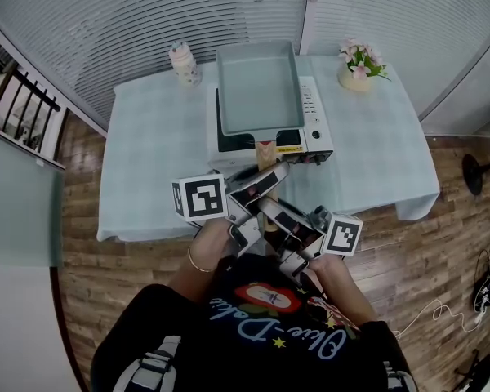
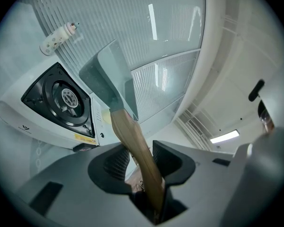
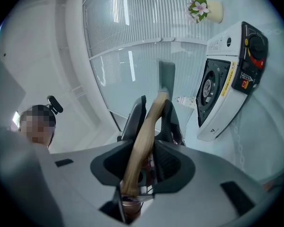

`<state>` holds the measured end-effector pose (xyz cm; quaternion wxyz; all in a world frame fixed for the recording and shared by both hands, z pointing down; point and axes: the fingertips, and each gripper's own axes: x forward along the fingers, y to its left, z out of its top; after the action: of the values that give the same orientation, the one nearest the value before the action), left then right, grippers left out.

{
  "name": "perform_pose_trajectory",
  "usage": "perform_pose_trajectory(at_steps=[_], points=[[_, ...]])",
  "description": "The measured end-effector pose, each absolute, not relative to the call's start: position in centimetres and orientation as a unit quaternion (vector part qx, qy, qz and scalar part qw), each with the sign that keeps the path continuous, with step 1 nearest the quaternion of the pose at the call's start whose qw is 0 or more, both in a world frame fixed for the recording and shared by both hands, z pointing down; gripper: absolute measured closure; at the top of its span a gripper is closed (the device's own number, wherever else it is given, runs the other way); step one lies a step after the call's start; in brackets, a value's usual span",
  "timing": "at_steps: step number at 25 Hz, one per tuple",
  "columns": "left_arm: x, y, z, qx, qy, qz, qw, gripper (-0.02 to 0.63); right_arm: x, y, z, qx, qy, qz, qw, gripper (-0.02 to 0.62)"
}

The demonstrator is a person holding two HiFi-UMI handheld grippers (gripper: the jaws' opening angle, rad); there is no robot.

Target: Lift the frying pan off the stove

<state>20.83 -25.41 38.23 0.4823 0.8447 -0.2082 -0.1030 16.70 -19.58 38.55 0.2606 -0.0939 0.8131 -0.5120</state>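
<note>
While the left gripper [image 2: 142,158] clamps the wooden handle [image 2: 128,131] between both pads, the right gripper [image 3: 144,162] grasps the same handle behind it, nearer the butt end. The frying pan [image 1: 257,88] is held raised, clear of the burner [image 2: 66,98], above the stove [image 1: 314,125] on the table [image 1: 147,153].

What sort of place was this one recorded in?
Probably a staged room rather than a kitchen: a portable stove on a cloth-covered table, ribbed glass partition walls behind, wood floor around.
</note>
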Motion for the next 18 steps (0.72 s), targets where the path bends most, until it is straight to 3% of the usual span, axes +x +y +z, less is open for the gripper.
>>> perform_pose_trajectory(at_steps=[18], points=[[20.23, -25.42, 37.89, 0.844, -0.21, -0.104, 0.483, 0.464, 16.08, -19.48, 38.23, -0.083, 0.808, -0.519, 0.266, 0.46]])
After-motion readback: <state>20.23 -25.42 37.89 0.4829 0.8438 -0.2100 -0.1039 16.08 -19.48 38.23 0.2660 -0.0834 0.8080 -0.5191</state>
